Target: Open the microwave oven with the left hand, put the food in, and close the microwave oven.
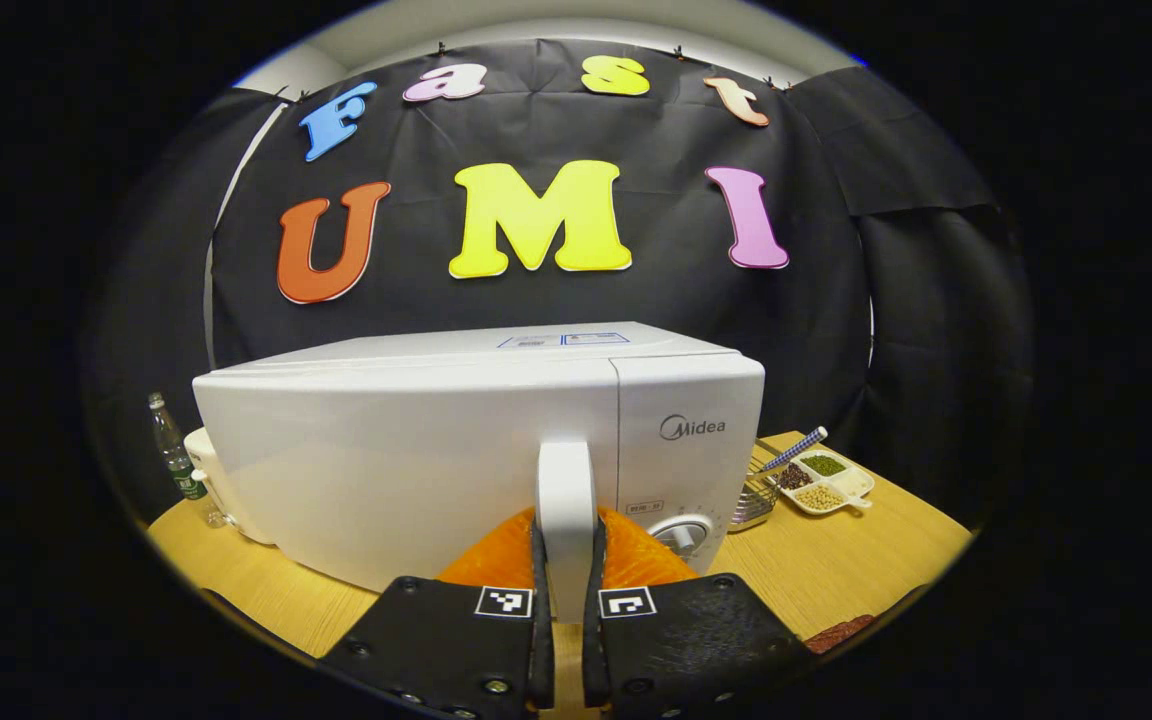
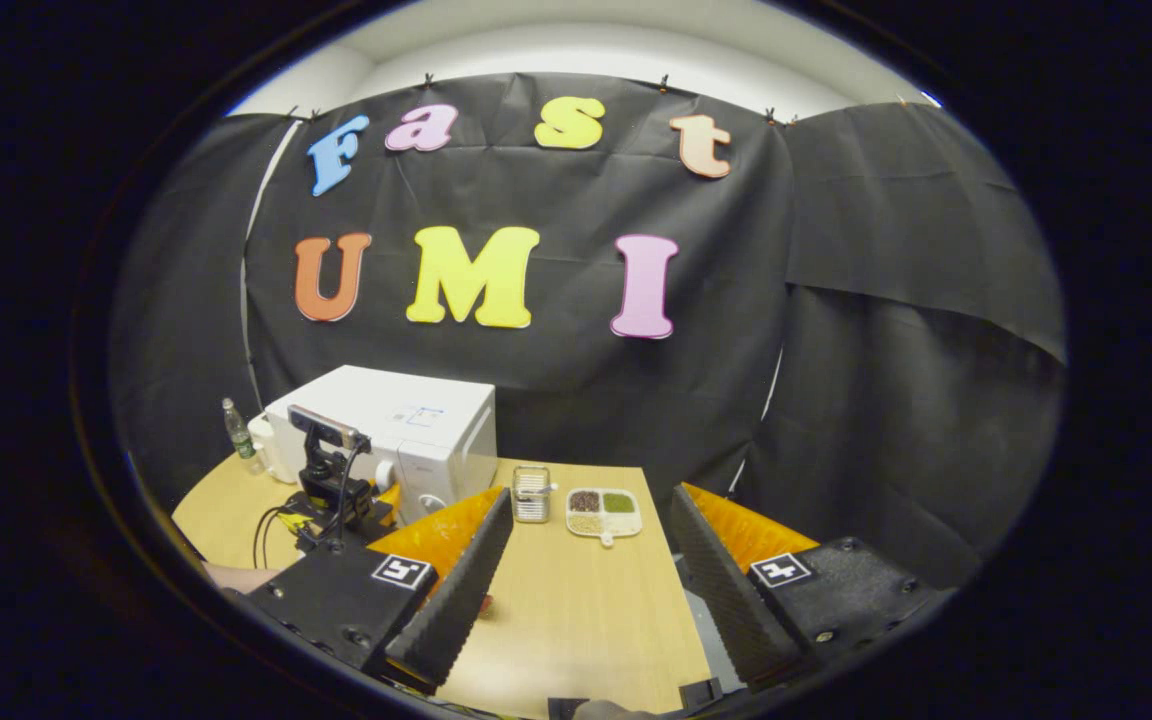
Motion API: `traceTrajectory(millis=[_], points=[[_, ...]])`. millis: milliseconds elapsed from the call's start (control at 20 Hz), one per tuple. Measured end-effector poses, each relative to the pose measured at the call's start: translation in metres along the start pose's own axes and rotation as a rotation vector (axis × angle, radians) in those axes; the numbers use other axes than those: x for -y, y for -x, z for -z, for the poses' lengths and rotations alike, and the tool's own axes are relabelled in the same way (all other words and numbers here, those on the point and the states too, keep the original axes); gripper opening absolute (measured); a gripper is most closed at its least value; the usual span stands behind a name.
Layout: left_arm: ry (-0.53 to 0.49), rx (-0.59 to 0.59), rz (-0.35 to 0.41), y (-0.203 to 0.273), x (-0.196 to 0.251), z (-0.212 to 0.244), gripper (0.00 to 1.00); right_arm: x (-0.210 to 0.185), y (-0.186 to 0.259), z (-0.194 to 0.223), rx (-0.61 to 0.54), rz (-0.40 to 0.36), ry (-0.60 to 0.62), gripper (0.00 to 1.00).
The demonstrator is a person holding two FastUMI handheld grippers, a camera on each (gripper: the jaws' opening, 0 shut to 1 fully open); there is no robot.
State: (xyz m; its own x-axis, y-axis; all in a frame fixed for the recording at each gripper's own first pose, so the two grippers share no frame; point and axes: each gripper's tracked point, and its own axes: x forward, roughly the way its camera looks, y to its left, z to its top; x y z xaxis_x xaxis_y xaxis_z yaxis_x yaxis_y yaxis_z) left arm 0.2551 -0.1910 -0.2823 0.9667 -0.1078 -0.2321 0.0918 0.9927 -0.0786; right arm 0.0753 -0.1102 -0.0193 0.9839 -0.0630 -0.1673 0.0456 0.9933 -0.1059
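Closest in the left gripper view, the left gripper (image 1: 566, 600) is clamping both fingers against the sides of the white door handle (image 1: 565, 500) of the microwave oven (image 1: 416, 450), with the handle standing upright between them. The door itself is sitting flush with the oven's body, and a round knob (image 1: 681, 535) is showing just right of the handle on the control panel. The oven is resting on the wooden table (image 1: 836, 560).

In the right gripper view, the right gripper (image 2: 586, 600) is hanging over the table (image 2: 576, 610) with its jaws spread wide and nothing between them. Beyond its left finger, the left gripper (image 2: 381, 495) with its camera mount is pressing up to the front of the microwave oven (image 2: 406, 420), and a bit of the hand holding it is peeking in at the lower left edge.

Farther back on the table, to the oven's right, a small metal wire rack (image 2: 532, 493) is standing, and just beside it a white divided dish (image 2: 604, 512) is holding dark, green and pale beans in separate compartments. In the left gripper view a striped utensil (image 1: 794, 450) is leaning near that divided dish (image 1: 826, 482). At the far left of the oven, a clear plastic bottle (image 1: 174, 458) is standing upright beside a pale appliance (image 1: 204, 455).
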Motion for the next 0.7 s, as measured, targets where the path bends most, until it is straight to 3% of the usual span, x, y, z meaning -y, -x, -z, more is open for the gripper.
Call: traceTrajectory(millis=[50, 100, 150, 200, 250, 300, 350, 400, 550, 600, 650, 700], points=[[0.008, -0.006, 0.004, 0.0, 0.001, 0.001, 0.1, -0.001, 0.001, 0.001, -0.002, -0.004, -0.003, 1.0], [0.008, -0.01, 0.006, 0.002, 0.002, 0.002, 0.1, -0.003, 0.002, 0.002, -0.003, -0.007, -0.007, 0.91], [0.007, -0.016, 0.001, 0.012, 0.0, 0.004, 0.1, -0.004, 0.002, 0.003, -0.004, -0.012, -0.012, 0.91], [-0.01, -0.009, 0.002, 0.021, -0.002, 0.008, 0.1, -0.006, 0.003, 0.005, -0.005, -0.017, -0.01, 1.0], [-0.021, 0.005, 0.012, 0.031, -0.002, 0.009, 0.1, -0.008, 0.002, 0.007, -0.008, -0.022, -0.003, 1.0], [-0.018, 0.014, 0.017, 0.042, -0.004, 0.009, 0.1, -0.012, 0.002, 0.008, -0.01, -0.034, 0.003, 0.91], [-0.02, -0.003, 0.028, 0.053, -0.008, 0.013, 0.1, -0.017, 0.001, 0.01, -0.009, -0.046, 0.006, 0.91], [-0.018, -0.013, 0.036, 0.064, -0.011, 0.015, 0.1, -0.023, 0.001, 0.011, -0.013, -0.059, 0.004, 1.0], [-0.015, -0.046, 0.023, 0.091, -0.024, 0.022, 0.1, -0.043, 0.001, 0.018, -0.024, -0.108, -0.007, 1.0], [-0.011, -0.057, 0.012, 0.105, -0.029, 0.024, 0.11, -0.05, 0.002, 0.019, -0.024, -0.123, -0.007, 0.91], [-0.014, -0.059, 0.002, 0.114, -0.035, 0.027, 0.13, -0.056, 0.003, 0.02, -0.021, -0.134, -0.007, 1.0], [-0.039, -0.054, -0.02, 0.122, -0.042, 0.028, 0.18, -0.062, 0.004, 0.02, -0.022, -0.147, -0.005, 1.0]])
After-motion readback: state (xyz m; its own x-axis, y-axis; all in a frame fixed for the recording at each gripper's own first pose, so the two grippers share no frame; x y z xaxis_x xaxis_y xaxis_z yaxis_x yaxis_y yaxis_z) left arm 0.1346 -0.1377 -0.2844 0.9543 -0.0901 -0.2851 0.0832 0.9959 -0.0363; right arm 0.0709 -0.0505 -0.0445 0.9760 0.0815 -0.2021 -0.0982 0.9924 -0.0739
